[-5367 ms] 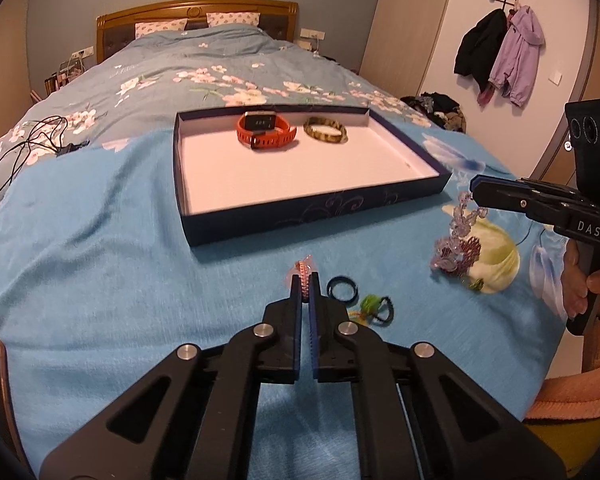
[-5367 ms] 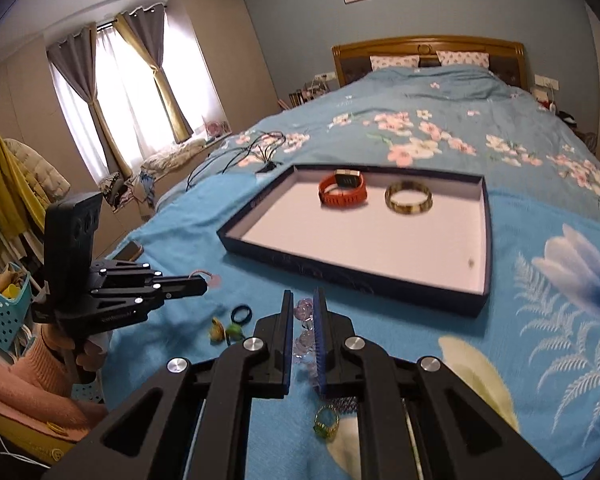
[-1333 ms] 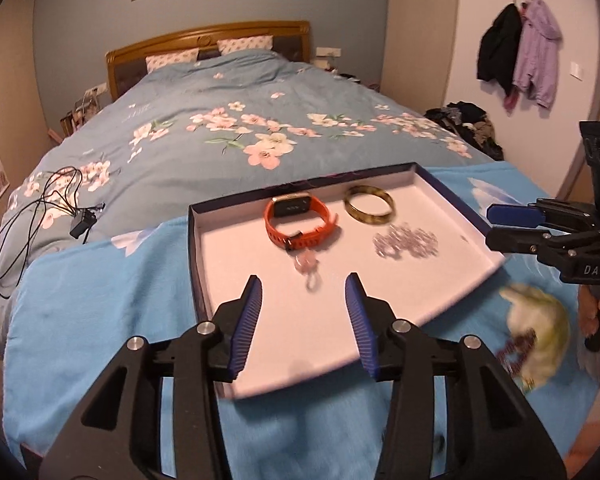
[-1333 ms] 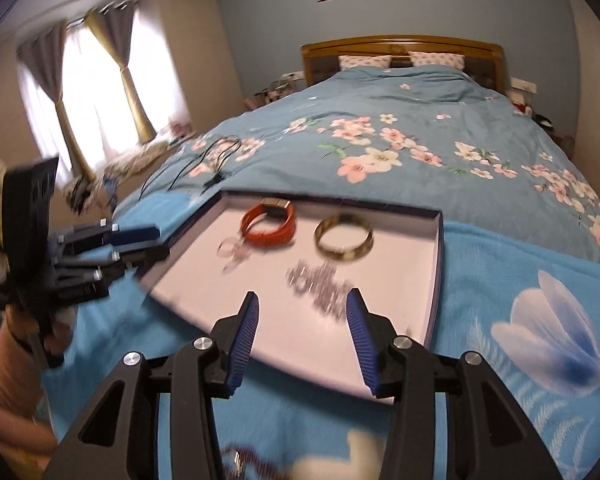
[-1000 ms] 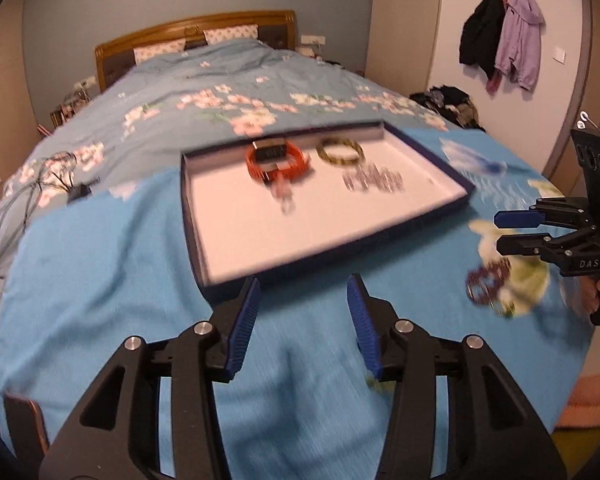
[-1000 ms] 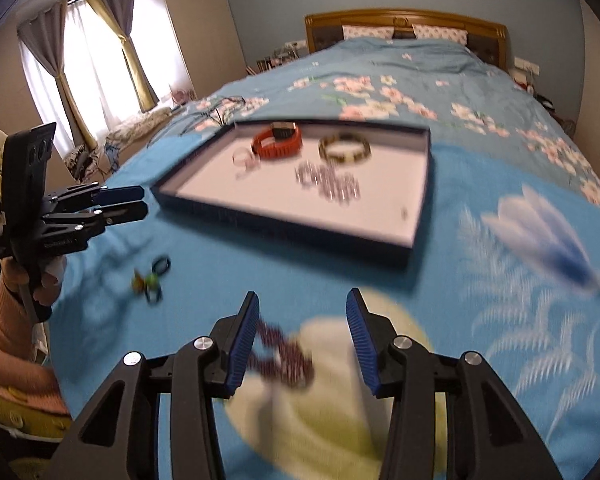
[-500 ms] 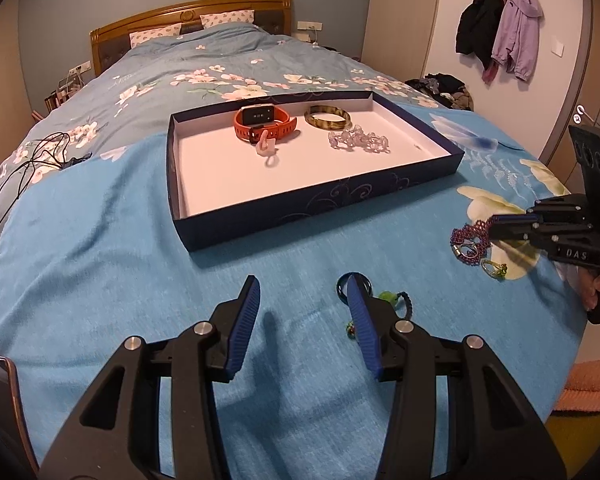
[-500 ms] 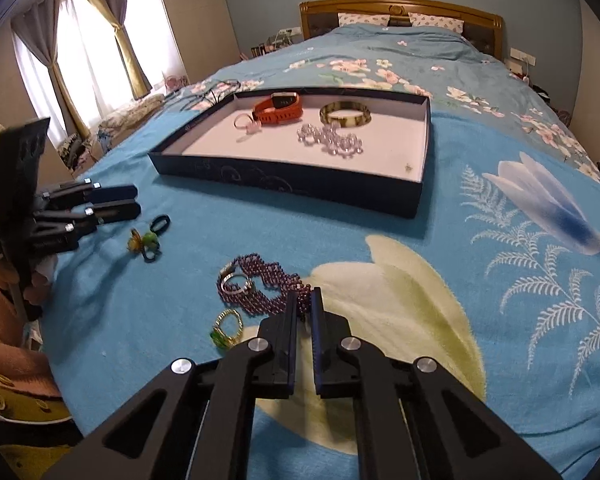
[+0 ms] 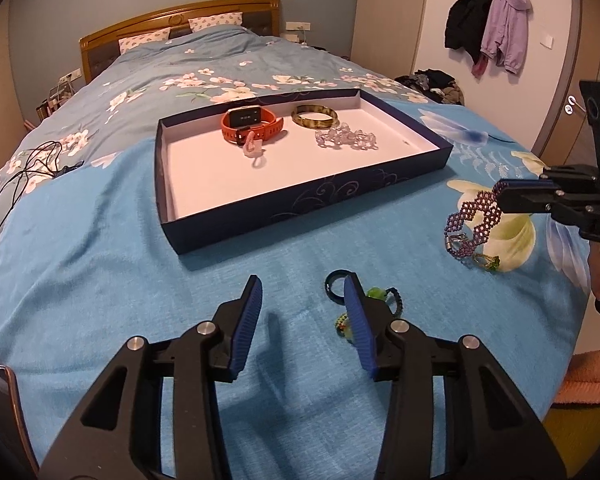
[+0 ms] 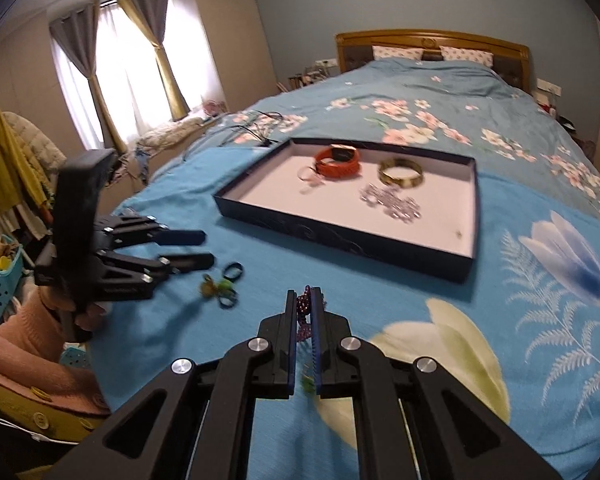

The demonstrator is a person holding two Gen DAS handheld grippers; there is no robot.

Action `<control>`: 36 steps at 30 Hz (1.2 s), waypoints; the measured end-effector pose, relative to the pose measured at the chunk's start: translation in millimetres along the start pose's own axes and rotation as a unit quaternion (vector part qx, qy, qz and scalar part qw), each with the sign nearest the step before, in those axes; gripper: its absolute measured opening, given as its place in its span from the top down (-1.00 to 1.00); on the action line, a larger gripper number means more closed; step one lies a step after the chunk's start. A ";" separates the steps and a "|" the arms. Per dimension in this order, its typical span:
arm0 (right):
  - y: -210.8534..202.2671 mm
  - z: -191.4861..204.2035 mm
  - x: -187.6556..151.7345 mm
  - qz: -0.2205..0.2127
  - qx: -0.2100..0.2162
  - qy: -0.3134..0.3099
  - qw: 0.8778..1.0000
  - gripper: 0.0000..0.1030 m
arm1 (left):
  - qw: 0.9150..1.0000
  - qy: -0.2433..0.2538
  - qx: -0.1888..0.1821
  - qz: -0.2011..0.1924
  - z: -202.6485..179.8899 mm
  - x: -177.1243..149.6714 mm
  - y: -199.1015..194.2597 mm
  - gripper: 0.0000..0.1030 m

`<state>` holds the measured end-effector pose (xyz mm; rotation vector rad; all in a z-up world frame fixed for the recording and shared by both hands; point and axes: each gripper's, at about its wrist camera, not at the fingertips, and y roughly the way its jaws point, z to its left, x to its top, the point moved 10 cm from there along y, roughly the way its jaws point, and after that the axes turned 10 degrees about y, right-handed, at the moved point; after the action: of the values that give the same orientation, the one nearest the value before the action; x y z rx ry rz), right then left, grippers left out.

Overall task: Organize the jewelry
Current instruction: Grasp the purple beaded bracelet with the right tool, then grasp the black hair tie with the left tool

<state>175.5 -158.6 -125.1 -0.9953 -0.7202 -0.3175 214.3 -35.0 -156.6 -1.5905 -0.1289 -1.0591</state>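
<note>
A dark blue tray lies on the blue bedspread. It holds an orange watch, a brown bangle, a clear bead bracelet and a pink ring. My right gripper is shut on a purple beaded bracelet and holds it above the bedspread, right of the tray. My left gripper is open and empty, low over the bedspread. A black ring and a green bead hair tie lie just beyond its right fingertip.
A small green ring lies on the bedspread under the hanging bracelet. Black cables lie at the left of the bed. A phone edge shows at the lower left. The bed's edge is near on the right.
My right gripper has shut on the purple bracelet and lifted it off the bedspread. My left gripper has stayed open and drawn closer to the black ring and hair tie.
</note>
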 end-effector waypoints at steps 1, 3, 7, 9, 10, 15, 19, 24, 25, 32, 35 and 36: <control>0.1 3.1 2.1 -0.003 0.002 -0.002 1.000 0.90 | 1.000 0.002 -0.002 0.001 -1.3 0.5 0.7 0.22; 0.4 7.3 6.2 -0.008 0.008 -0.002 1.000 0.90 | 1.000 0.009 -0.005 0.003 -4.1 1.3 2.1 0.25; 0.2 9.5 13.2 -0.015 0.010 0.001 1.000 0.90 | 1.000 0.021 -0.010 0.007 -9.6 3.6 6.2 0.31; -0.2 7.9 15.2 -0.016 0.011 0.004 1.000 0.90 | 0.999 0.027 -0.015 0.010 -13.0 5.3 9.0 0.31; 0.0 7.3 16.1 -0.017 0.011 0.005 1.000 0.90 | 0.999 0.031 -0.015 0.010 -14.6 5.9 10.2 0.31; 2.2 6.0 17.0 -0.017 0.013 0.010 1.000 0.90 | 0.999 0.046 -0.019 0.020 -21.3 9.3 18.3 0.38; 3.0 5.9 17.8 -0.017 0.016 0.010 1.000 0.90 | 0.998 0.040 -0.036 0.042 -21.4 5.1 30.1 0.42; 4.0 5.4 18.3 -0.017 0.019 0.010 1.000 0.90 | 0.997 0.046 -0.037 0.042 -24.5 2.6 29.2 0.44; 3.8 5.3 18.7 -0.018 0.019 0.011 1.000 0.90 | 0.997 0.046 -0.036 0.043 -24.8 1.9 29.2 0.45; 3.6 5.9 26.1 -0.025 0.019 0.007 0.999 0.90 | 0.998 0.040 -0.032 0.036 -23.1 1.7 25.5 0.57; 2.1 5.8 32.3 -0.032 0.020 0.006 0.999 0.90 | 0.999 0.037 -0.029 0.027 -22.0 5.7 21.6 0.57; 1.4 6.0 35.2 -0.035 0.020 0.005 0.999 0.90 | 0.999 0.037 -0.029 0.025 -21.7 6.9 19.9 0.57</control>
<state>199.6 -150.1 -100.1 -0.9318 -0.7510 -0.3677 218.3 -62.8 -168.0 -1.5961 -0.0091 -1.0903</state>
